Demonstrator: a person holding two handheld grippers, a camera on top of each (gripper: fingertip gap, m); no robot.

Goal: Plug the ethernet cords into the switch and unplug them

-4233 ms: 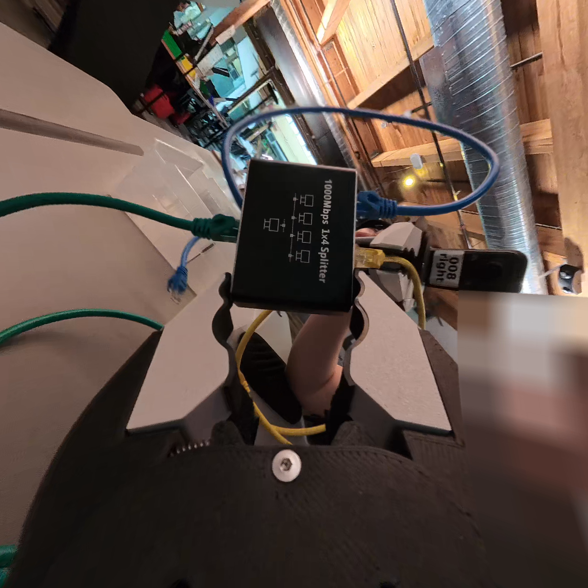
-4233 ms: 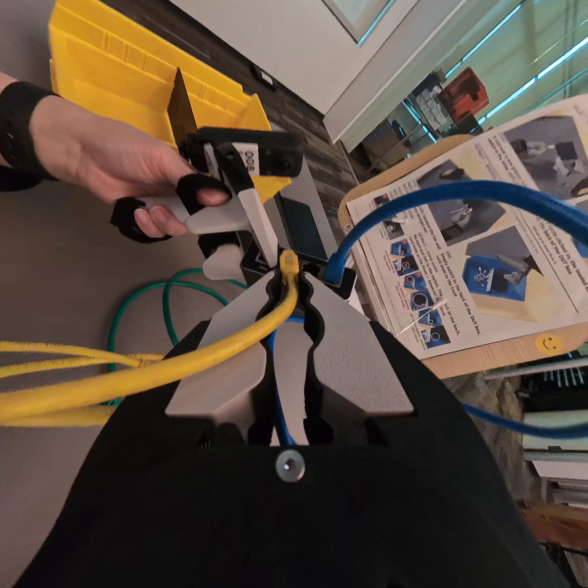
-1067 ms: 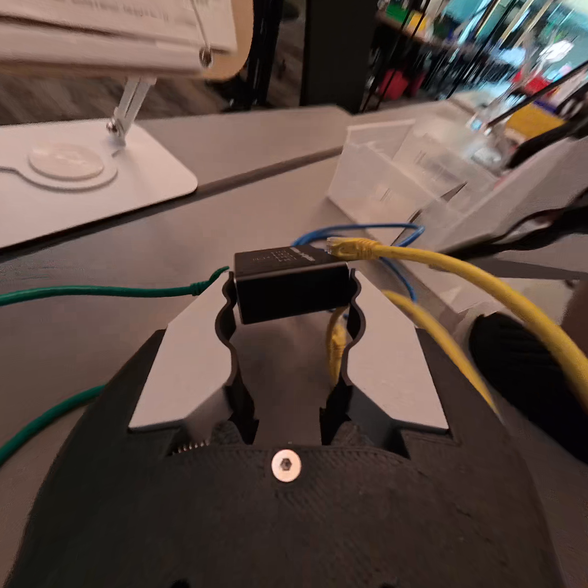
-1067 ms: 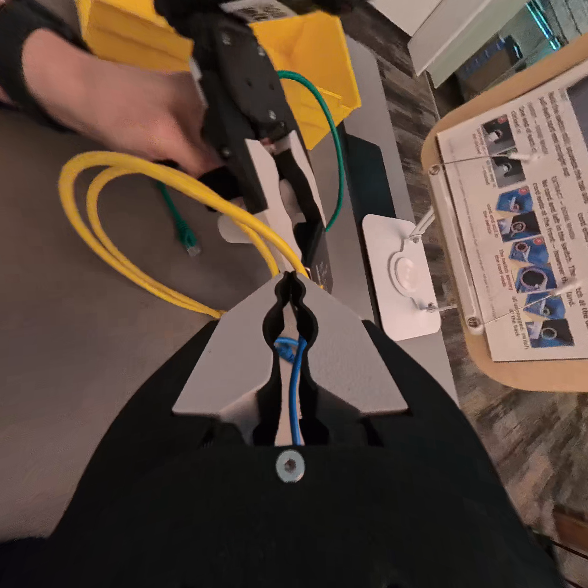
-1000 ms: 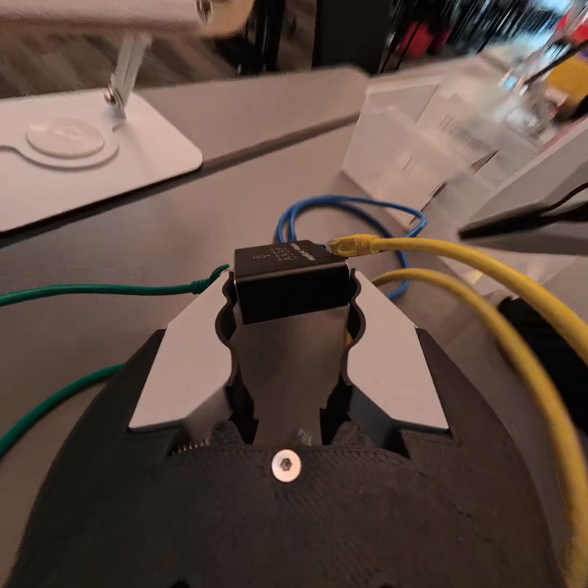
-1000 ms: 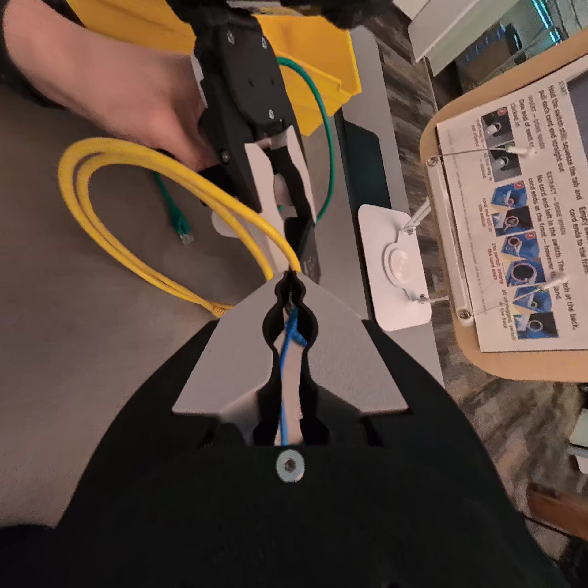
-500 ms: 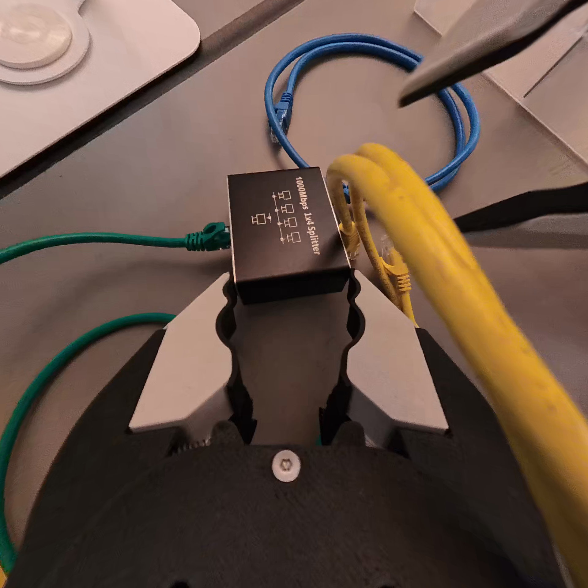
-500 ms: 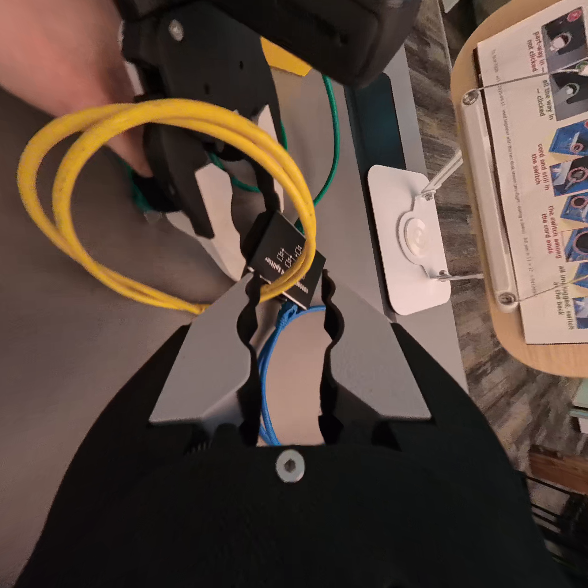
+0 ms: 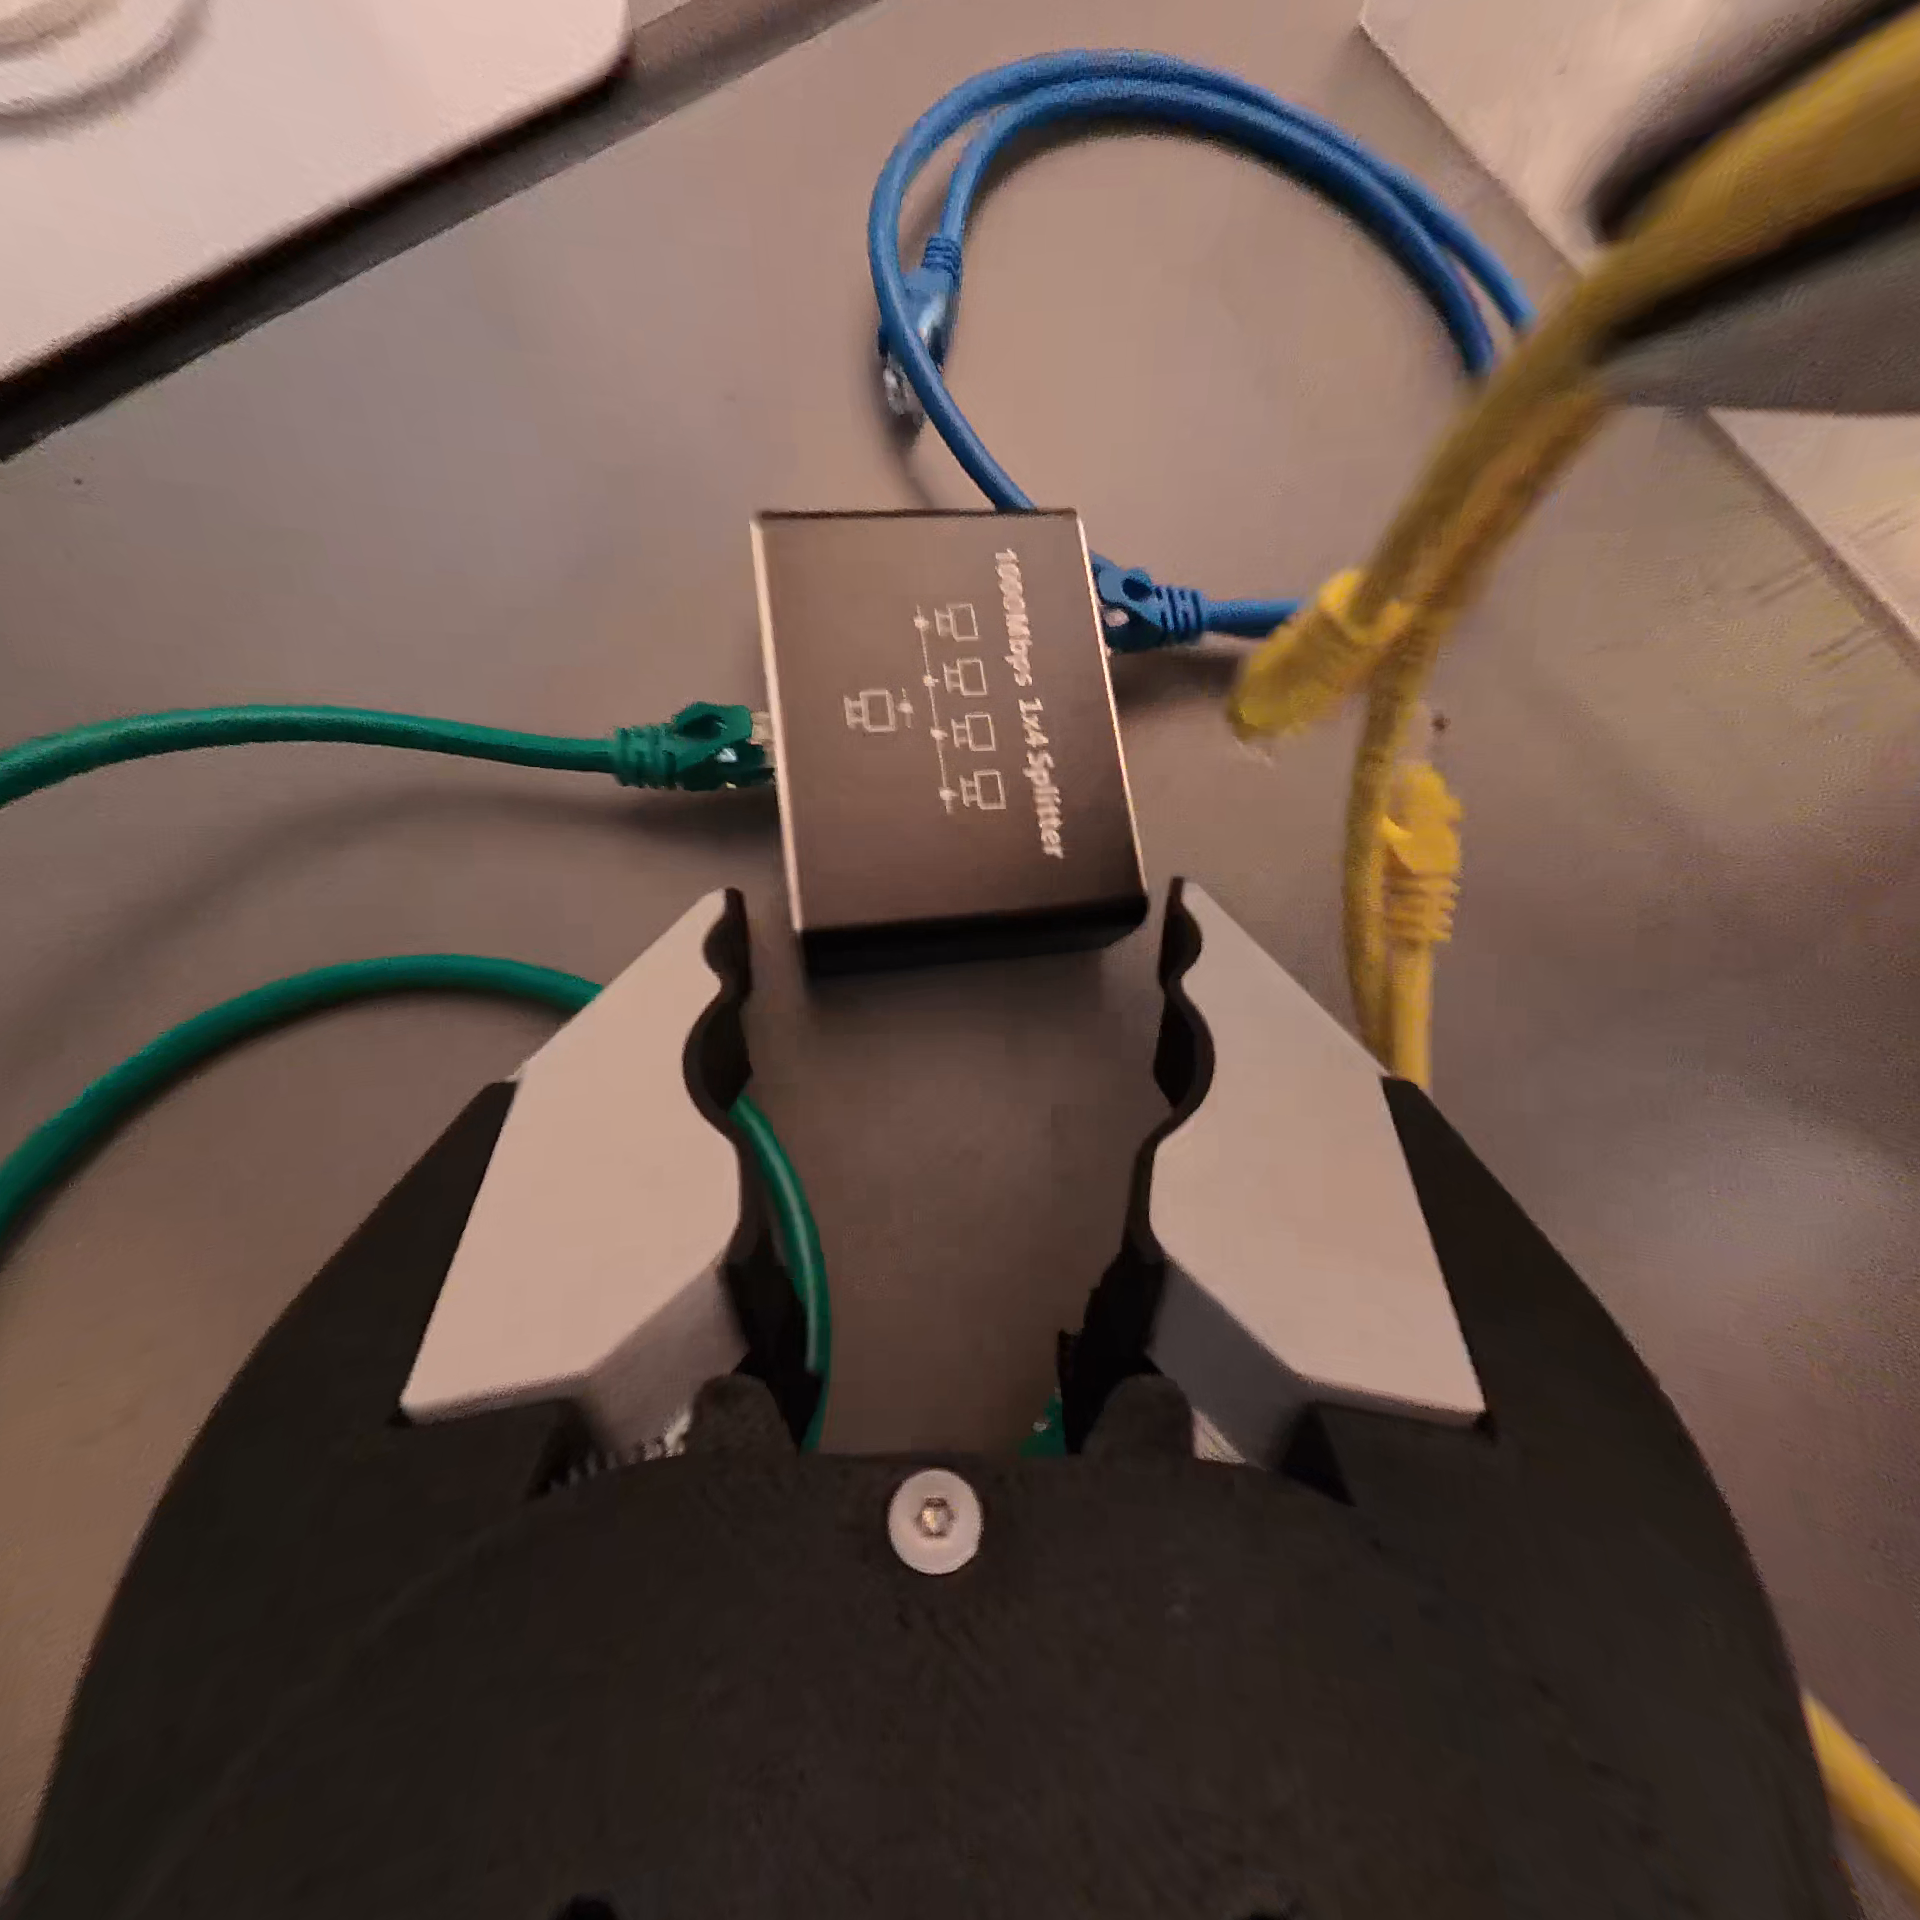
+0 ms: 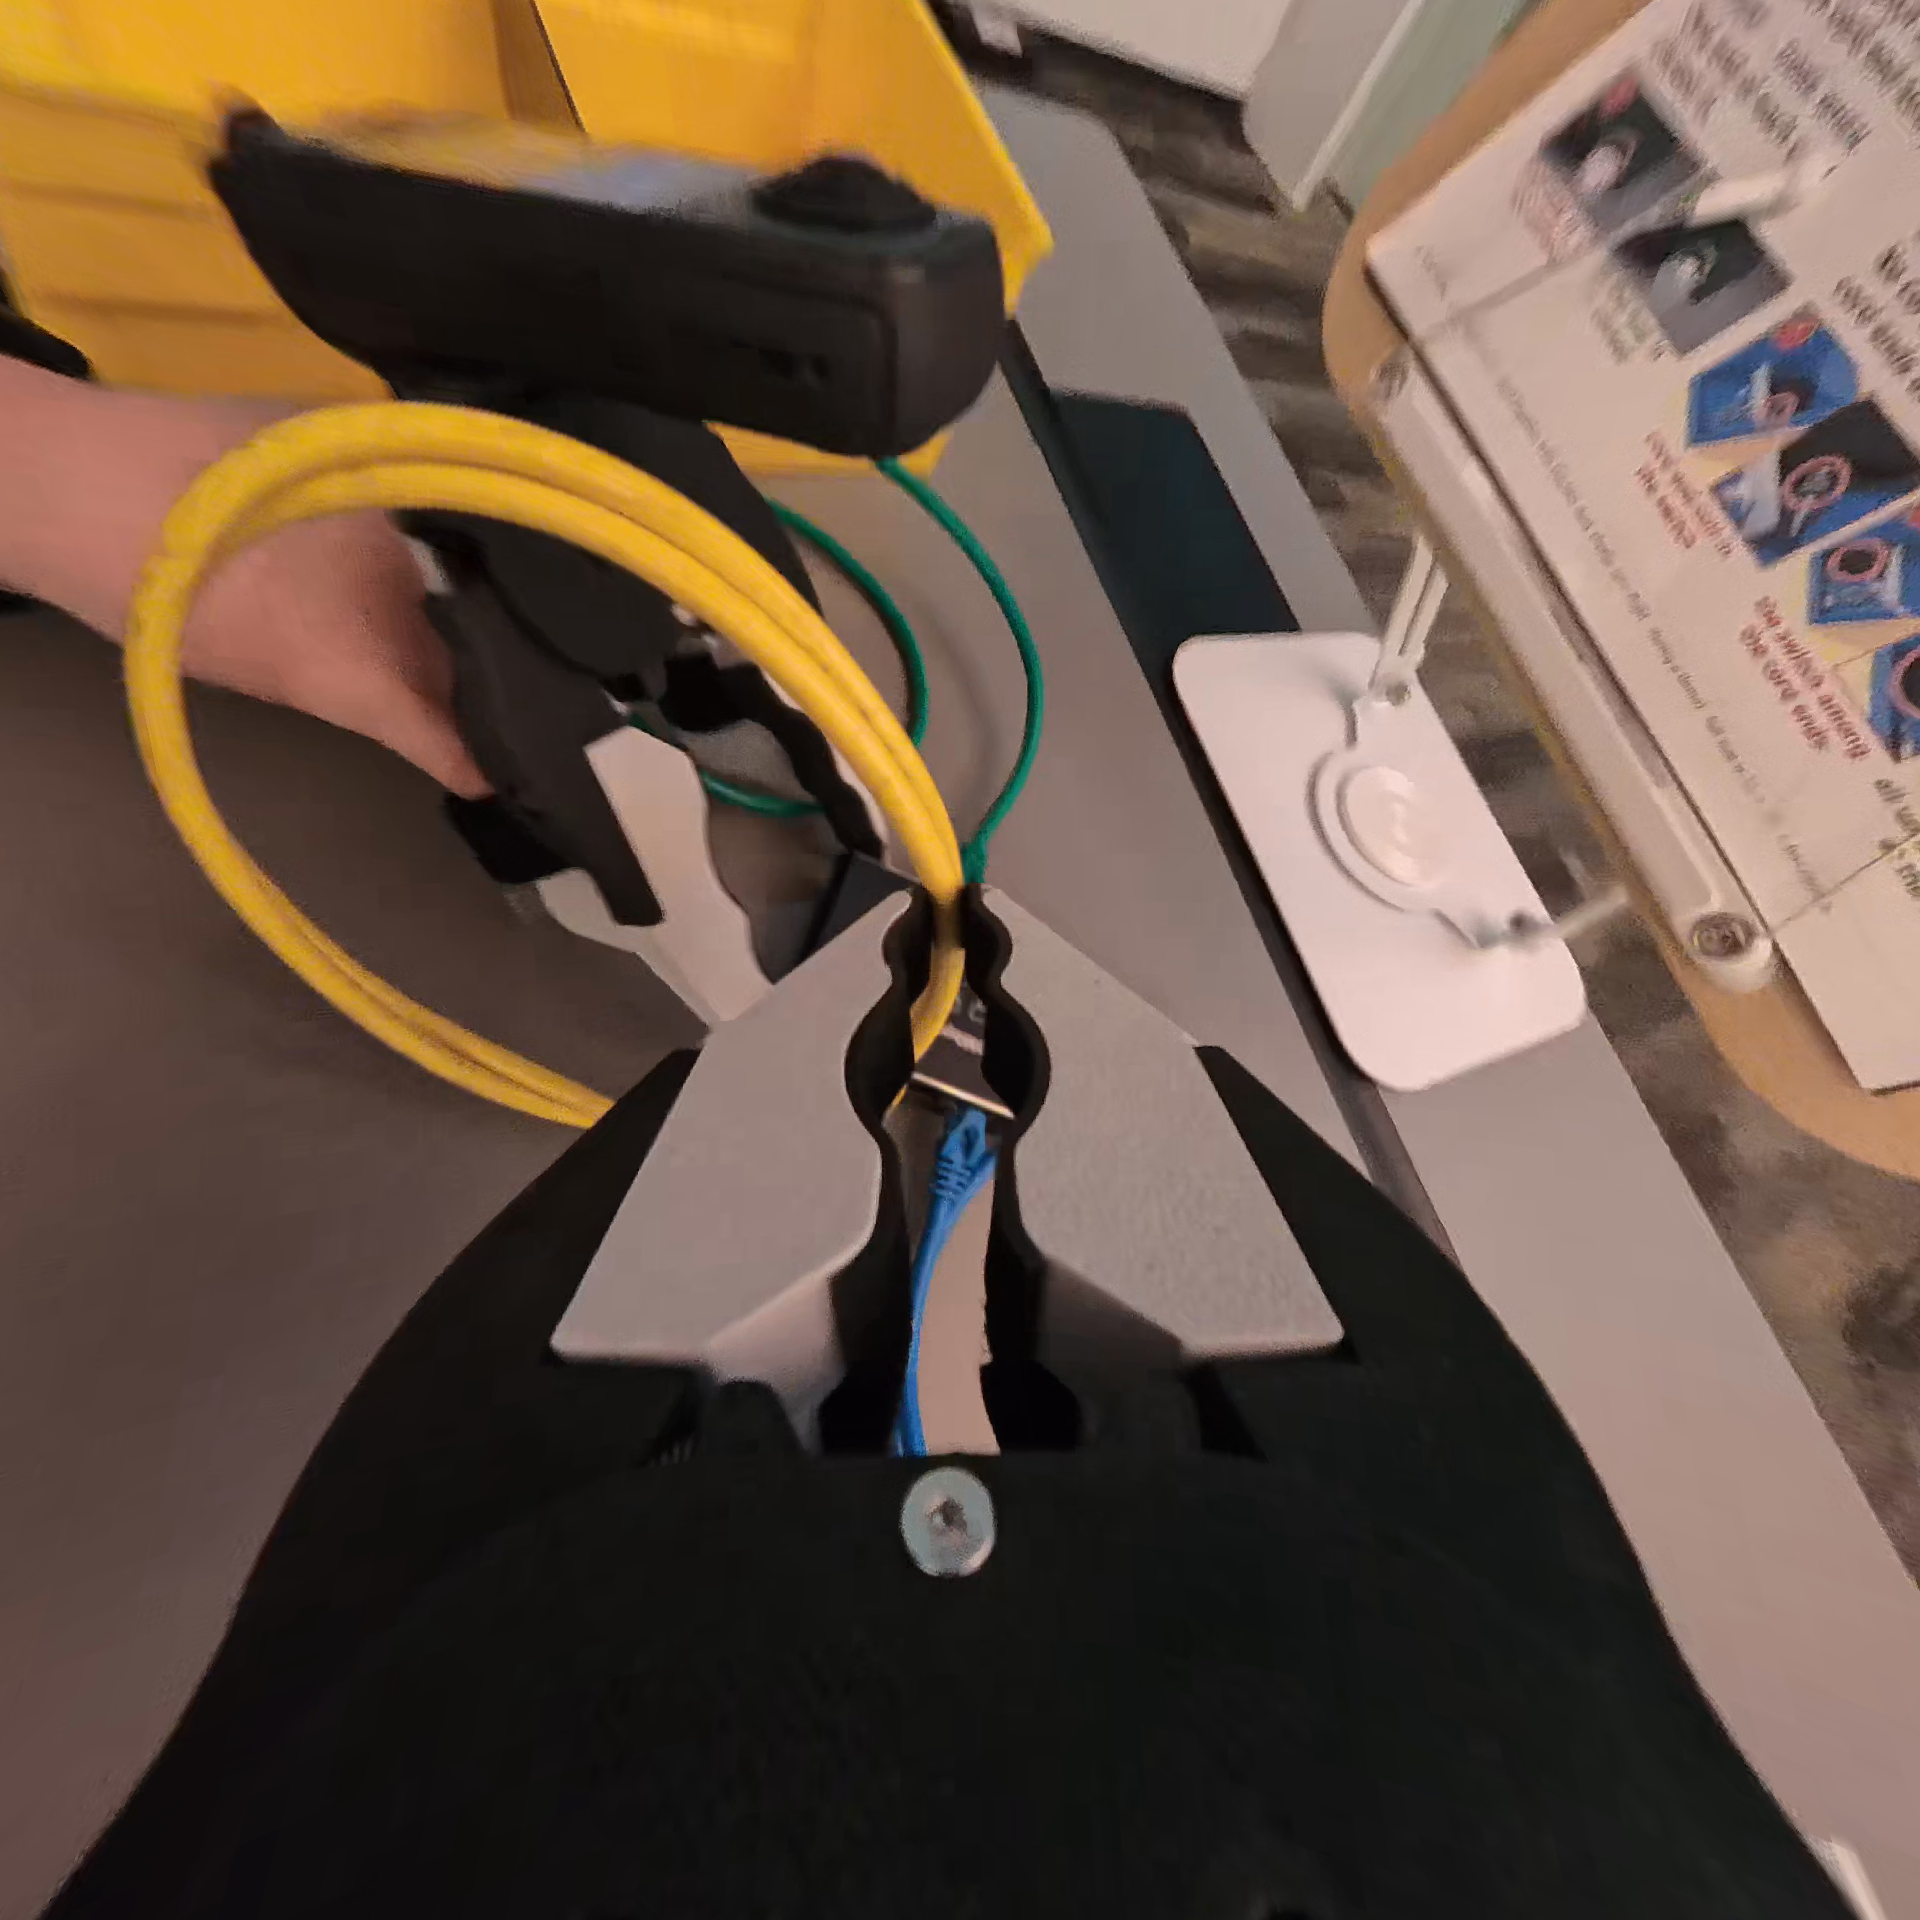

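The black switch (image 9: 945, 727) lies flat on the grey table. A green cord (image 9: 696, 748) is plugged into its left side and a blue cord (image 9: 1143, 613) into its right side; the blue cord's other plug (image 9: 914, 312) lies loose. My left gripper (image 9: 951, 899) is open, its tips on either side of the switch's near end without gripping it. My right gripper (image 10: 940, 914) is shut on the doubled yellow cord (image 10: 520, 468) and holds it above the switch (image 10: 966, 1039). Both yellow plugs (image 9: 1309, 665) hang free to the right of the switch.
A yellow bin (image 10: 727, 104) stands at the far end of the table behind the left gripper (image 10: 800, 914). A wooden board with printed sheets (image 10: 1662, 520) stands on a white base (image 10: 1382, 862) at the table's right edge. A loop of green cord (image 9: 208, 1049) lies under my left gripper.
My left gripper has opened and let go of the switch, which now rests on the table. My right gripper has shut on the yellow cord loop and lifted it to the right of the switch.
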